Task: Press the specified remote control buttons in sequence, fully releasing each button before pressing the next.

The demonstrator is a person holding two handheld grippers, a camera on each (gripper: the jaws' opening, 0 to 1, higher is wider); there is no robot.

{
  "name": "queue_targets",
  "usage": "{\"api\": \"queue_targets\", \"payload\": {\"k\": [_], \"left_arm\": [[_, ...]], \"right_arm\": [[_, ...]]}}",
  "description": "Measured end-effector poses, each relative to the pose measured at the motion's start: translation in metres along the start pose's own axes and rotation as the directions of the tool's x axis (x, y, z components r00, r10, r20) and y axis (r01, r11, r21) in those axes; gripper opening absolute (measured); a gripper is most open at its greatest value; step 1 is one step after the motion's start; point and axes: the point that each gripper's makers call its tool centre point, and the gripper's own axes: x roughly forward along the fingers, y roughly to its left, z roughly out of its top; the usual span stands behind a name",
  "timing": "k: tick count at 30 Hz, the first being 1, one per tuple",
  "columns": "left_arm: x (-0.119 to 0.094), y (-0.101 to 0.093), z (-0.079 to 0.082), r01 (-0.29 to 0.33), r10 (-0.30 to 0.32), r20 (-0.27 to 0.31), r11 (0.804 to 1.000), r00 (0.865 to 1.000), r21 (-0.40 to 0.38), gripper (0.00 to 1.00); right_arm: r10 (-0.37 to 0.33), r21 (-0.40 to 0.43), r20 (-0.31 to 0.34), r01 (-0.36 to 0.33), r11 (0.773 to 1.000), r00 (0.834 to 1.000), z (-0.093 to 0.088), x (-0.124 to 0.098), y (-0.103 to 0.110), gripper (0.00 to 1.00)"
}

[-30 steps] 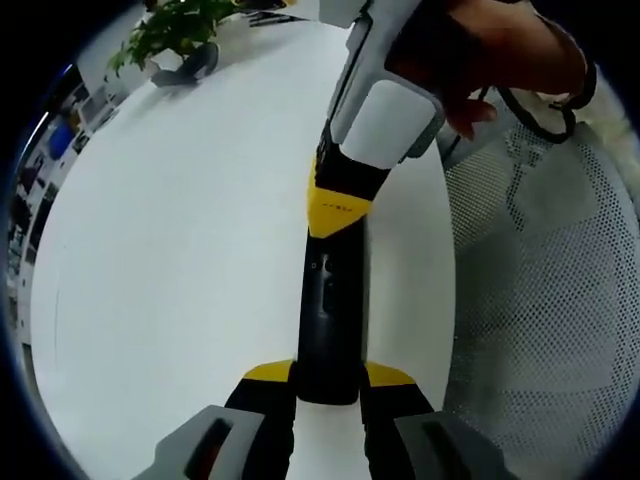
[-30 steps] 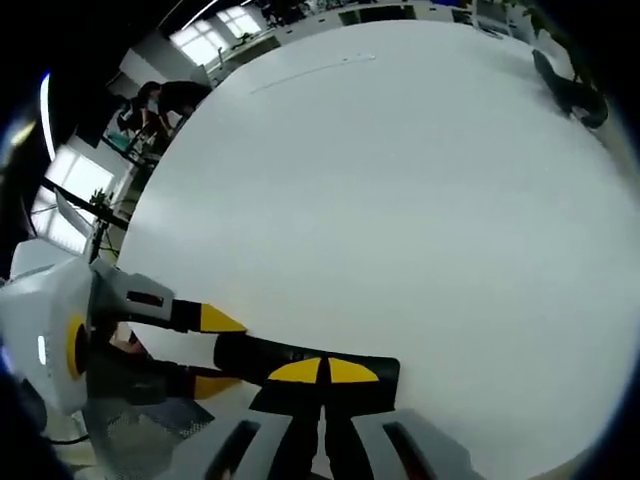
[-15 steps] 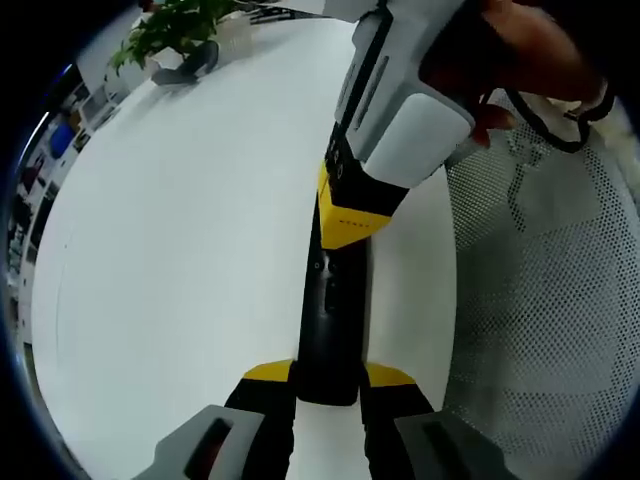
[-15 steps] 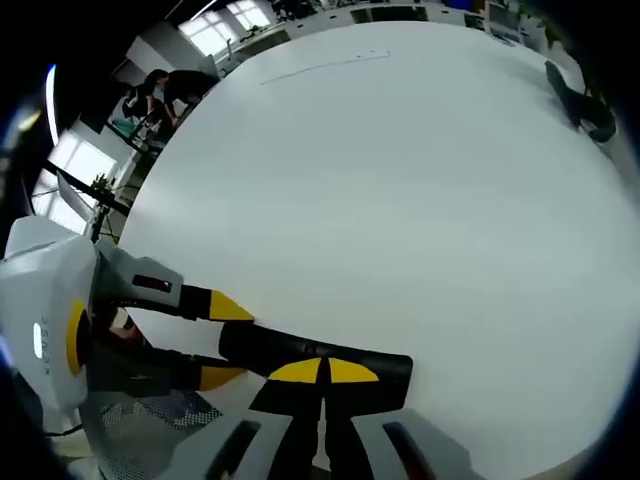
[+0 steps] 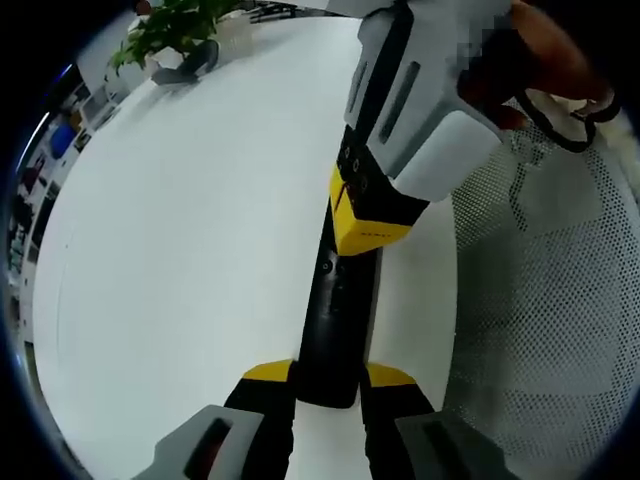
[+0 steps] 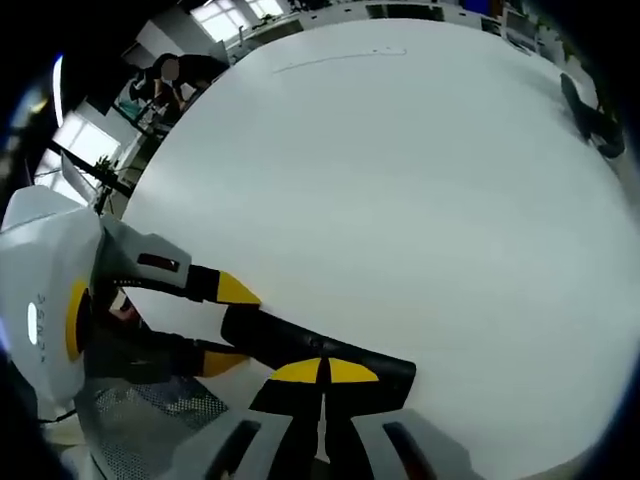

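A black remote [image 5: 335, 320] lies lengthwise on the white table [image 5: 180, 250], its near end clamped between the yellow-tipped jaws of my left gripper [image 5: 328, 375]. My right gripper [image 5: 368, 225] comes in from the upper right, jaws shut together, tips down on the remote's upper half. In the right gripper view the same remote [image 6: 275, 340] runs from left to centre under my shut right gripper [image 6: 323, 372]. There my left gripper [image 6: 225, 325] grips the remote's left end from both sides.
A potted plant [image 5: 175, 30] stands at the table's far corner. A white mesh chair [image 5: 540, 320] sits just past the table edge on the right. A person's hand [image 5: 540, 60] holds the right gripper. A dark object [image 6: 590, 110] lies far across the table.
The right gripper has slid down along the remote toward my left gripper, its tips now covering more of the remote. The left gripper keeps its hold.
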Motion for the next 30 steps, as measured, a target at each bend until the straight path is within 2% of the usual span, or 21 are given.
{"api": "queue_targets", "payload": {"k": [4,7,14,27,30], "left_arm": [[-0.0005,0.0003,-0.0005,0.002,-0.002,0.017,1.0,1.0,-0.005,0.25],[-0.0008,0.0,-0.0005,0.004,-0.003,0.028,1.0,1.0,-0.007,0.25],[-0.0001,-0.0001,0.0,-0.001,0.001,0.012,1.0,1.0,-0.007,0.25],[0.0003,-0.0011,0.0005,-0.025,0.026,0.027,0.998,0.999,-0.061,0.25],[0.0001,-0.0016,0.0004,-0.027,0.029,0.028,0.998,0.999,-0.058,0.25]], "right_arm": [[-0.004,0.001,-0.009,0.004,1.0,1.0,0.0002,0.001,-0.0006,0.0],[-0.021,-0.029,-0.018,0.021,0.999,1.0,0.0002,0.0016,-0.0001,0.0],[-0.05,-0.096,0.001,0.05,0.994,0.999,-0.0034,0.0005,0.001,0.0],[0.038,-0.104,0.026,-0.036,0.994,0.999,-0.0022,-0.0023,0.0007,0.0],[0.059,-0.111,0.012,-0.057,0.992,0.998,-0.0014,-0.0019,0.0016,0.0]]}}
